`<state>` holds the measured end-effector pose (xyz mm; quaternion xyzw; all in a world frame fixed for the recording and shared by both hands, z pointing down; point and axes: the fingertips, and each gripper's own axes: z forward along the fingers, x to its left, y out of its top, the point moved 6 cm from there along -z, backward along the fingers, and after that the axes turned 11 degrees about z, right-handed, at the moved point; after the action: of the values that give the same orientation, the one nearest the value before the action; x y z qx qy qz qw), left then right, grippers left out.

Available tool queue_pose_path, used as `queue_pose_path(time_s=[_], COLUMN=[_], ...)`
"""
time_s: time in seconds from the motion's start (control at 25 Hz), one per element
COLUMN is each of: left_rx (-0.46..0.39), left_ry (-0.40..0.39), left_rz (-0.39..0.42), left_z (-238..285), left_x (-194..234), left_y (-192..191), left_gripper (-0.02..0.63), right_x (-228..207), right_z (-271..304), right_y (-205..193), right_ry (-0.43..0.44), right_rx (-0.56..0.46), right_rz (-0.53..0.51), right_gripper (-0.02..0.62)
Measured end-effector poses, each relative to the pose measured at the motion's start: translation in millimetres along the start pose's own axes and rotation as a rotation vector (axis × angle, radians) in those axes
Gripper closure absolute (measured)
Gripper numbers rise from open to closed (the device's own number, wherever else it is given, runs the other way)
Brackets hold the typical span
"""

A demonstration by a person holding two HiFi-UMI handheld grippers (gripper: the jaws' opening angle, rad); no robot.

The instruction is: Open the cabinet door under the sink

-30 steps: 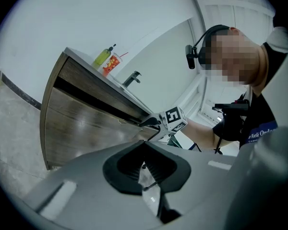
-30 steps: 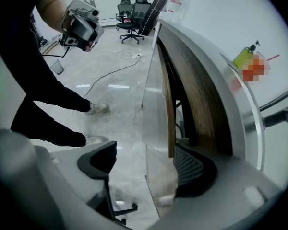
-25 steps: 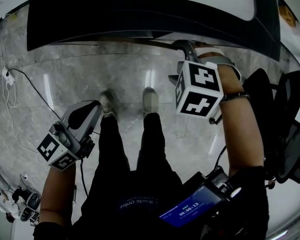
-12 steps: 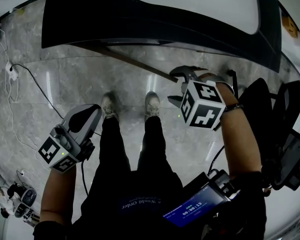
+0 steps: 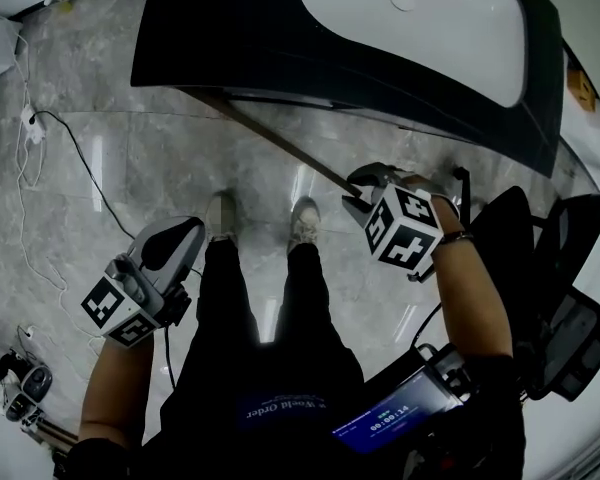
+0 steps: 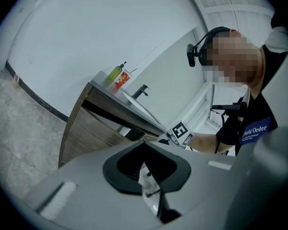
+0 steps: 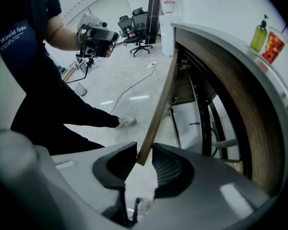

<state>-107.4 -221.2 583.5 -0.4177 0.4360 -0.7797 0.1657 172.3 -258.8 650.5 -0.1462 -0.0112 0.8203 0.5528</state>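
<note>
Under the sink, the door stands swung partly open. The right gripper pinches its free edge, its jaws having just been closing. The left gripper hangs well apart, jaws pressed together, empty.

the cabinet door at the centre of the right gripper view is brown wood grain, matt, smooth along its edge. the floor is glossy grey marbled tile. at the top of the head view the countertop looks dark and smooth, the basin glossy white.
</note>
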Motion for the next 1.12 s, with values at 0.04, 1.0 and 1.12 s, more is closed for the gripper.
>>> queue_pose_path(time_s=[0.04,1.0,1.12], left_rx=[-0.004,-0.127,-0.145], left_ry=[0.004,0.155,0.183], left_rz=[0.000,-0.019,-0.033], left_z=[-2,-105,-124], left_x=[0,28,33], left_y=[0,-4,-9], left_gripper=[0.606,0.606,0.606], right_x=[5,124,144], right_z=[2,42,50], right_y=[1,56,73], right_ry=[0.023,0.323,0.366], right_rx=[0.004,0.088,0.095], right_rz=[0.008,0.051,0.024], right_gripper=[0.492,0.465,0.465])
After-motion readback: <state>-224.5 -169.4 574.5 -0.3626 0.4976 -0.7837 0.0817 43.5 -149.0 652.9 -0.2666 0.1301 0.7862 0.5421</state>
